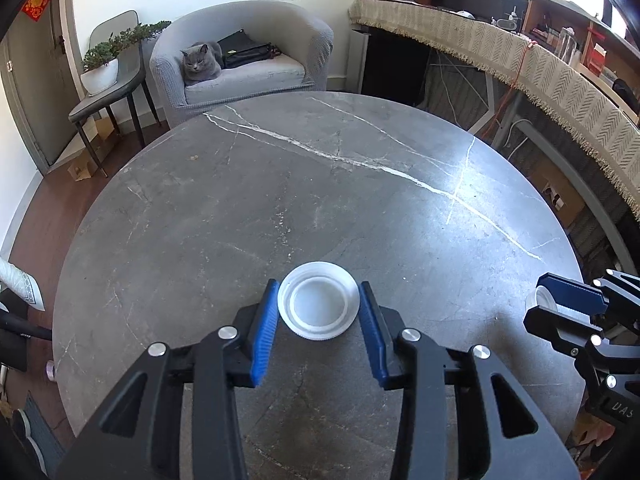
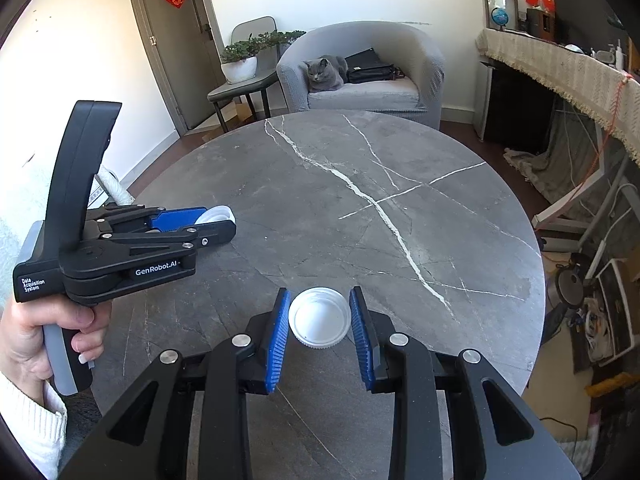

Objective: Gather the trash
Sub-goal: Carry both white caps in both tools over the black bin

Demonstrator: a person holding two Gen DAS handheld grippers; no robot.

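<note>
Left wrist view first, and the big grey marble table (image 1: 248, 208) spreads out ahead of the left claw (image 1: 319, 306), otherwise bare. Between its blue pads sits a white lid (image 1: 318, 307), rim up, both pads against its edge: a narrow hold, the lid gripped and low over the table just beyond the fingertips. Far off to that claw's right, the right claw (image 1: 560, 300) shows side-on with a second white lid (image 1: 538, 300) peeking out behind its blue finger.

Right wrist view now: the right claw (image 2: 319, 318) has its own lid (image 2: 319, 317) pinched the same way, about a third open, pads snug on the rim. To its left hangs the left claw (image 2: 212, 220), and here's what the other view cannot give: the person's hand (image 2: 44, 332) on the grip, white sleeve (image 2: 32, 420) below.

The risks, as I judge them: these lids are thin, smooth and held only by the rim, so a tilt or jolt could pop one out and send it rolling off the table. No bin shows in either view.
</note>
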